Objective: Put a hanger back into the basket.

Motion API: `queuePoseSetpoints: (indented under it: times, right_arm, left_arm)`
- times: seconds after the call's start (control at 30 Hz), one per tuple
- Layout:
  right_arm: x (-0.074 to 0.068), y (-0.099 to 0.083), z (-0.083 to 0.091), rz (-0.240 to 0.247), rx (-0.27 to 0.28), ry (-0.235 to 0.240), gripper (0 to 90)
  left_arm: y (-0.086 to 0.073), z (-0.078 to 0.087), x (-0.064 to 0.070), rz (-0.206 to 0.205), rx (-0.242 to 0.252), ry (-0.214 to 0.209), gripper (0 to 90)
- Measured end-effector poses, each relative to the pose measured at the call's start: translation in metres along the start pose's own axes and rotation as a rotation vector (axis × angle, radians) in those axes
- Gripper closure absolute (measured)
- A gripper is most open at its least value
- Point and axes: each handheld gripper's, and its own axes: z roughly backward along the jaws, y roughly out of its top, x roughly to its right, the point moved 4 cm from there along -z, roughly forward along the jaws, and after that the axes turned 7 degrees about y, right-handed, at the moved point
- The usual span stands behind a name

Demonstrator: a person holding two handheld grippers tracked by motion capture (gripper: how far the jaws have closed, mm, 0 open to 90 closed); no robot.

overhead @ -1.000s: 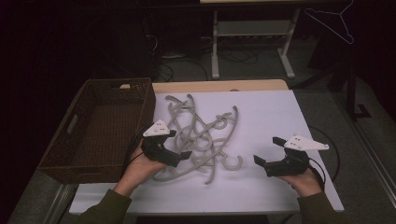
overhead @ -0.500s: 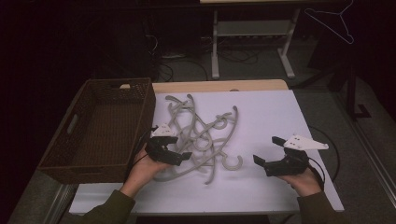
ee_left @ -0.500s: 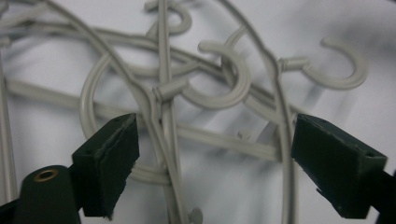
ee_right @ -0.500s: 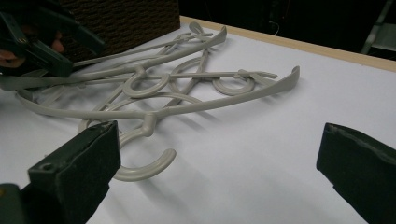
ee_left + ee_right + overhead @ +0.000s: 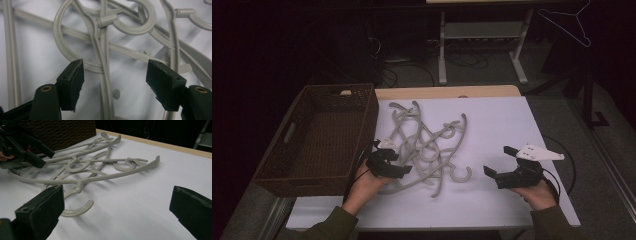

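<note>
From above, a tangled pile of grey plastic hangers [image 5: 427, 145] lies mid-surface [image 5: 512, 125], just right of a brown wicker basket [image 5: 322, 140]. The left claw [image 5: 399, 167] sits at the pile's left edge; the right claw [image 5: 498, 161] rests apart on bare surface.

Left gripper view: jaws spread wide, straddling a hanger stem [image 5: 106, 82], not touching it.

Right gripper view: jaws wide, nothing between them; the hangers lie ahead.

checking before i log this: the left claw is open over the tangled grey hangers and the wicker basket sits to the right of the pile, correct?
Not quite. The left claw is open over the grey hangers, but the wicker basket sits to the left of the pile, not the right. The high view shows it.
</note>
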Motion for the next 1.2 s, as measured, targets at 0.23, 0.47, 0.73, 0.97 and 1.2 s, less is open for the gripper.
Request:
queuePoseSetpoints:
  times: [0.23,0.47,0.73,0.97,1.2]
  right_arm:
    - [0.0001,0.0004,0.0004,0.005,0.002,0.0,0.0]
    - [0.0,0.0004,-0.0003,0.01,0.002,0.001,0.0]
    - [-0.0003,0.0006,-0.0002,0.012,0.001,0.0,0.0]
    - [0.0001,0.0005,-0.0002,0.01,0.002,0.001,0.0]
    - [-0.0001,0.0005,-0.0007,0.013,0.001,0.002,0.0]
  left_arm:
    - [-0.0024,-0.0028,-0.0025,0.032,-0.044,0.012,44.2]
    - [-0.0019,-0.0028,-0.0037,0.045,-0.053,0.023,54.5]
    - [-0.0024,-0.0075,-0.0012,0.036,-0.072,0.002,63.7]
    - [0.0002,-0.0096,-0.0023,0.035,-0.08,-0.01,71.4]
    - [0.0035,-0.0108,-0.005,0.038,-0.095,-0.015,75.7]
